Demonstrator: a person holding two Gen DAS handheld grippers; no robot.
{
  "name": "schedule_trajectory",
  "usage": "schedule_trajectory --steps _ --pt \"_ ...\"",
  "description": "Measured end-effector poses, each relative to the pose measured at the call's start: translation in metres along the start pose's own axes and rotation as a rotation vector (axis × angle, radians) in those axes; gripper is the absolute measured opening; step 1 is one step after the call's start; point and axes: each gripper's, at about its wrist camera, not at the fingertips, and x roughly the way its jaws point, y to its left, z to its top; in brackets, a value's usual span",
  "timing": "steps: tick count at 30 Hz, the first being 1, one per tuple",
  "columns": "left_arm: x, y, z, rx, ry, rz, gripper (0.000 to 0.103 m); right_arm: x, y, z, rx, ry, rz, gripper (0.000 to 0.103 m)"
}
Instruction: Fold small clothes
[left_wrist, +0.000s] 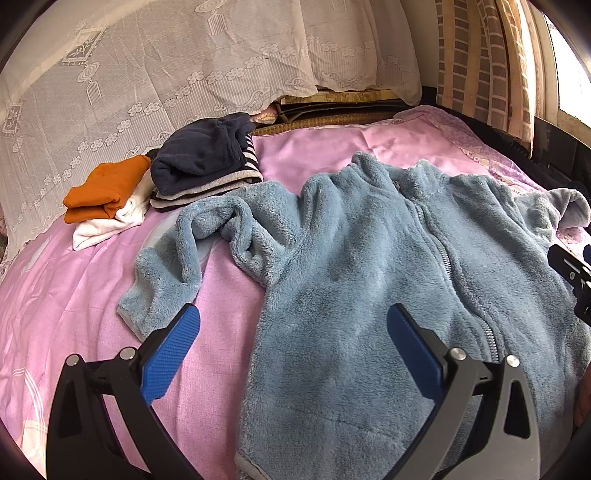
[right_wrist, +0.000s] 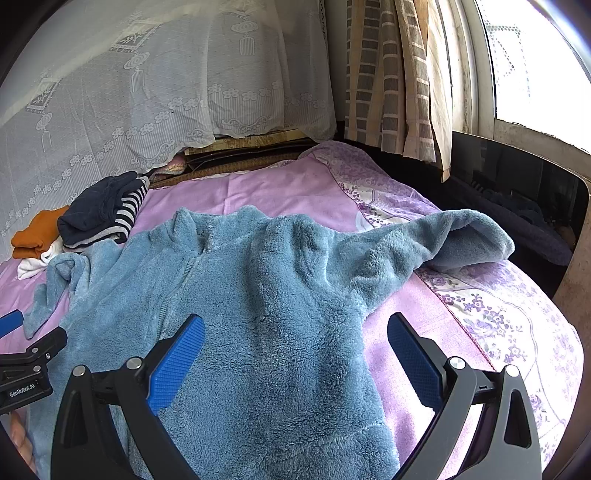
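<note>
- The bed (left_wrist: 92, 295) fills both views, covered by a pink sheet with a purple floral border along its right side.
- White lace cloth (left_wrist: 147, 66) hangs behind the bed, and a striped curtain (right_wrist: 399, 81) hangs by the bright window at the right.
- The blue fleece jacket (left_wrist: 351, 277) lies flat on the bed, front up, its zipper (left_wrist: 443, 251) closed and running up to the collar.
- Its left sleeve (left_wrist: 166, 273) is bent and crumpled on the sheet; its right sleeve (right_wrist: 461, 236) stretches out toward the floral border.
- A folded navy and striped garment (left_wrist: 207, 158) sits beyond the jacket's left sleeve.
- A folded orange garment (left_wrist: 107, 188) rests on a white garment (left_wrist: 107, 225) just beside the navy one.
- The left hand-held gripper (left_wrist: 293, 328) hovers with jaws spread wide over the jacket's left edge, holding nothing.
- The right hand-held gripper (right_wrist: 295, 336) is likewise spread wide over the jacket's right edge, holding nothing.
</note>
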Motion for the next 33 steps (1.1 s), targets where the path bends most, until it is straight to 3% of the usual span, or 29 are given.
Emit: schedule_trajectory --steps 33 --pt "0.0006 0.0051 -0.0027 0.003 0.006 0.002 0.099 0.0012 -0.0013 0.0002 0.008 0.002 0.002 0.100"
